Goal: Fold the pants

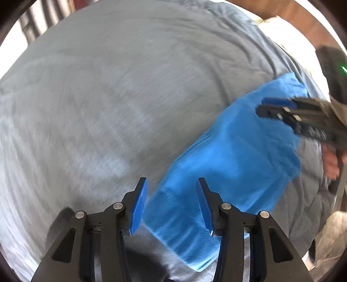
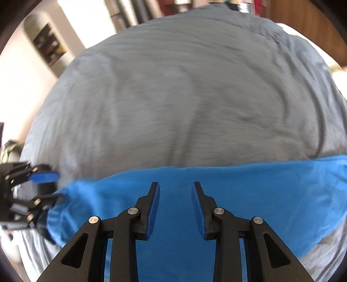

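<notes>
The pants (image 1: 227,160) lie flat on the bed (image 1: 108,97), the left tool (image 1: 171,208) over one end, the right tool (image 2: 175,210) above the middle.

Wrinkled grey bedcover (image 2: 173,97) is spread wide; wooden headboard (image 1: 303,17) and wall shelf niche (image 2: 48,46) are seen, blurred.

Pants (image 2: 216,195) cut off btm edge, bedcover (image 2: 173,97) blurred, maybe motion.

Blue pants (image 1: 227,156) lie flat on the grey-covered bed (image 1: 121,91).
</notes>
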A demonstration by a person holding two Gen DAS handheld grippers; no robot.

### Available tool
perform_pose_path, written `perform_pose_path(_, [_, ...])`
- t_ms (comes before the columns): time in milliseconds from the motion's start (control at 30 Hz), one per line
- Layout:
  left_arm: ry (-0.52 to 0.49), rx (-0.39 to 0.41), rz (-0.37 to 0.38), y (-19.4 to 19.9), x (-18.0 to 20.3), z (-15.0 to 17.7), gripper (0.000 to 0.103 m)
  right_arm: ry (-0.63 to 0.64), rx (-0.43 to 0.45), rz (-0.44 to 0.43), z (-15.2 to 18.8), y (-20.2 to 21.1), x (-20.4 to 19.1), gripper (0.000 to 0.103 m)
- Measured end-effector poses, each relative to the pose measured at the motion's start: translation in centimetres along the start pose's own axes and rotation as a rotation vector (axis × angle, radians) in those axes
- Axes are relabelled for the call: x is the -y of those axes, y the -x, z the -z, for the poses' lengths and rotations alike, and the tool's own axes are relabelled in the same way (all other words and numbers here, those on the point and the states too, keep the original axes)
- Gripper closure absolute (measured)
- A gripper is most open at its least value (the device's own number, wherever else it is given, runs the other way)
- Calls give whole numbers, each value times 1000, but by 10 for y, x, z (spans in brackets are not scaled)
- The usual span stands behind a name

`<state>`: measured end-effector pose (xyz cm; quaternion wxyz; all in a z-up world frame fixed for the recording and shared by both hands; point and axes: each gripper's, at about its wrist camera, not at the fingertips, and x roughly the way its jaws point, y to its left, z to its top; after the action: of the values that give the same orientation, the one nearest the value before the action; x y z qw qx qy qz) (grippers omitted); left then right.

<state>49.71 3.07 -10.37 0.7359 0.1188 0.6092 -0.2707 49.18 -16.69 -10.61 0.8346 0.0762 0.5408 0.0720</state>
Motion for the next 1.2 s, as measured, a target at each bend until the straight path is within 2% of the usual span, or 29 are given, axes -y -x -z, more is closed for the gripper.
perform_pose_path(167, [115,-56,61,-24,-26,11,58,64,-30,-44,3,-10,-35,71])
perform_pose_path(200, [133,-55,83,-26,-28,15,62,73,-33,-47,4,-12,-39,71])
perform_pose_path(267, [152,-36,113,-25,-30,20,75,78,-37,-51,4,-15,-46,71])
perform_pose_path(300, [152,-14,108,-21,-30,24,79,75,-41,-54,4,-17,-48,71])
perform_pose_path(433, [152,20,57,-8,-26,36,81,49,-55,-79,5,-22,-50,71])
perform_pose_path(633, [214,15,65,-12,-37,44,81,47,-55,-120,1,-34,-61,71])
perform_pose_path(733, [216,15,47,-15,-35,42,80,56,-76,-108,-2,-49,-64,71])
perform_pose_path(867, [206,20,22,-13,-29,38,75,56,-97,-106,-4,-61,-63,71])
perform_pose_path(967, [187,72,-11,11,-21,40,64,50,-85,-114,-4,-52,-61,71])
perform_pose_path(1000, [166,99,-35,22,-15,40,59,48,-70,-110,-3,-45,-60,71])
perform_pose_path(1067, [121,141,-109,43,-2,43,53,43,-39,-118,0,-27,-57,58])
perform_pose_path(1100, [96,160,-146,54,5,45,49,40,-17,-123,2,-15,-56,56])
perform_pose_path(1200, [101,208,-164,84,26,60,44,58,48,-135,13,22,-54,56])
